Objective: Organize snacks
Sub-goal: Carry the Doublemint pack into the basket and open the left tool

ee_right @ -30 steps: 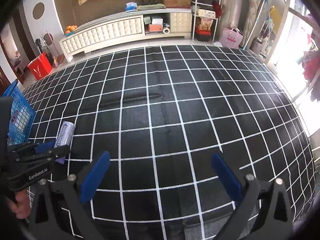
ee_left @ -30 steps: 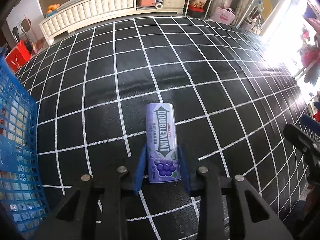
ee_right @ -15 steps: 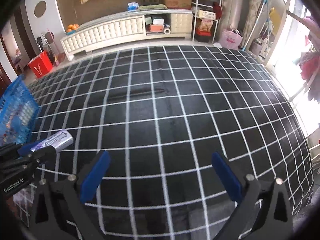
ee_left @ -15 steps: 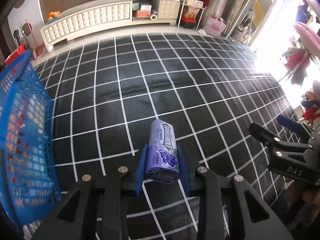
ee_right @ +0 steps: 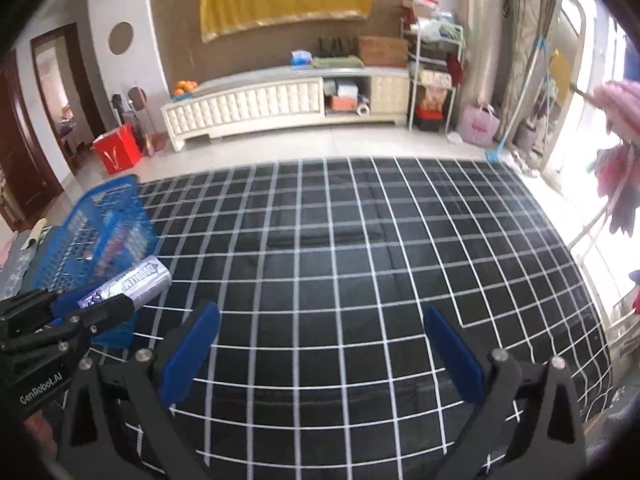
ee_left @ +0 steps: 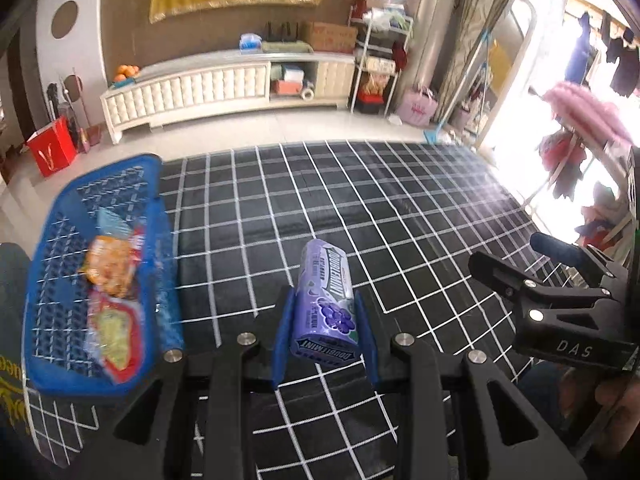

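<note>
My left gripper [ee_left: 323, 330] is shut on a purple Doublemint gum tin [ee_left: 325, 306], held well above the black checked cloth [ee_left: 360, 208]. The right wrist view shows the same tin [ee_right: 128, 284] pointing up and right from the left gripper [ee_right: 88, 312] at the left edge. A blue plastic basket [ee_left: 52, 304] sits to the left, with several snack packets [ee_left: 110, 268] inside. My right gripper [ee_right: 320, 348] stands open over bare cloth with nothing between its fingers. It also shows at the right edge of the left wrist view [ee_left: 560, 288].
The basket [ee_right: 100, 232] stands near the cloth's left edge. Beyond the cloth lie a pale tiled floor, a long white cabinet [ee_right: 256, 104], a red bag [ee_right: 118, 154] and a metal shelf [ee_right: 434, 76]. Clothes hang at the right by a bright window.
My left gripper has lifted the gum tin off the cloth and risen, tilting so the basket's inside comes into view. The right gripper has also risen and stays open.
</note>
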`<action>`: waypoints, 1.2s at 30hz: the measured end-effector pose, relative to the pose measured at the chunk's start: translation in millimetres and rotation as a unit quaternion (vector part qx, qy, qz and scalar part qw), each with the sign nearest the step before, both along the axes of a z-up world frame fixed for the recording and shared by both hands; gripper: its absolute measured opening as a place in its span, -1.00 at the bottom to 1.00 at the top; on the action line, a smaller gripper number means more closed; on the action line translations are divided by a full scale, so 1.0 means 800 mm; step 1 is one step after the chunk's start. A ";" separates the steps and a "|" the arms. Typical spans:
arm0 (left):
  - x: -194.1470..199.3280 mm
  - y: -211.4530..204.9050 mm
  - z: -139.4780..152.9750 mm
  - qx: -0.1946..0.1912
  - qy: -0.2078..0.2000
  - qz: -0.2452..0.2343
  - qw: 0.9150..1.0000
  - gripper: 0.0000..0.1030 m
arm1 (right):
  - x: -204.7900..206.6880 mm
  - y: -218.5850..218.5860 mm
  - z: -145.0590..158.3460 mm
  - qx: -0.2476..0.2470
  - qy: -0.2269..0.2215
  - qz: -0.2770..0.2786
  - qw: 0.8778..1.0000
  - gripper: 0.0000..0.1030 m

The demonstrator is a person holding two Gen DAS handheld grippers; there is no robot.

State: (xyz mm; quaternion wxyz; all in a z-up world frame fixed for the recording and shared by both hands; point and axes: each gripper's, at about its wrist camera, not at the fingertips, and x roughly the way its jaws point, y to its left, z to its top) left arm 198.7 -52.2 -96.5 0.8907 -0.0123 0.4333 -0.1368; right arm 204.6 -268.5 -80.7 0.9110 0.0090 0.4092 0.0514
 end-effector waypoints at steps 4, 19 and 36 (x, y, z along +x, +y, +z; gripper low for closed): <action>-0.028 0.033 0.032 -0.012 -0.025 0.018 0.999 -0.46 | -0.013 0.027 0.026 -0.007 -0.020 0.020 1.000 1.00; -0.082 0.152 0.079 -0.001 -0.072 0.085 0.994 -0.46 | -0.038 0.144 0.077 0.003 -0.066 0.103 0.992 1.00; -0.057 0.234 0.065 0.008 -0.050 0.127 0.991 -0.46 | 0.001 0.237 0.048 0.008 -0.026 0.156 0.987 1.00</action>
